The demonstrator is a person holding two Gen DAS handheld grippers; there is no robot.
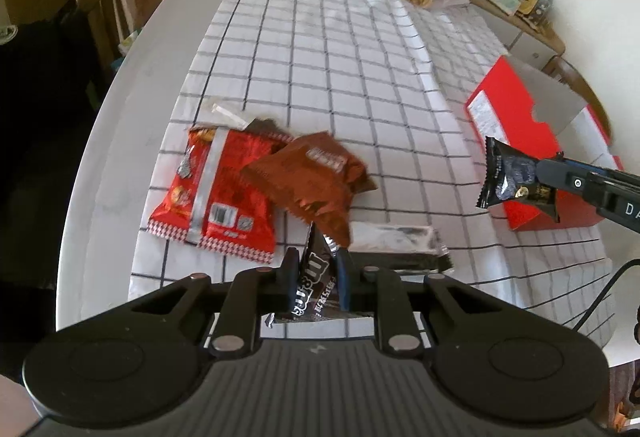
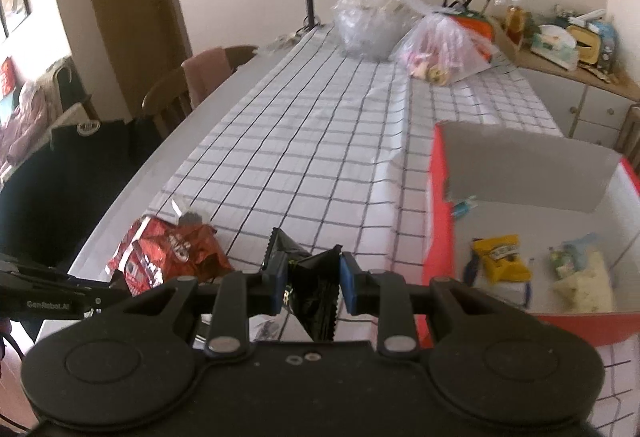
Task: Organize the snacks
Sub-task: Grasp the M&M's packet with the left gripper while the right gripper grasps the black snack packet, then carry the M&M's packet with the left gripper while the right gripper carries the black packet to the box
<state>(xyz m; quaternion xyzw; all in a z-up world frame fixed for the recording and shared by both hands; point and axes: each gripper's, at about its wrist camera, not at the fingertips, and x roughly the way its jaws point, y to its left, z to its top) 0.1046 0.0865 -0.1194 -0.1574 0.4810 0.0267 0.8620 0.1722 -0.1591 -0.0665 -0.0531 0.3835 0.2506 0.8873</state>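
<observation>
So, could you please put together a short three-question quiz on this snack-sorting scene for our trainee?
1. True or false: the right gripper is shut on a black snack packet.
2. Which item lies inside the red box?
A) a yellow packet
B) a green bottle
C) a silver spoon
3. Fill in: the left gripper is shut on a dark ____ candy packet, in front of the red snack bag and the brown packet.

Key: 1 true; 2 A; 3 brown.
</observation>
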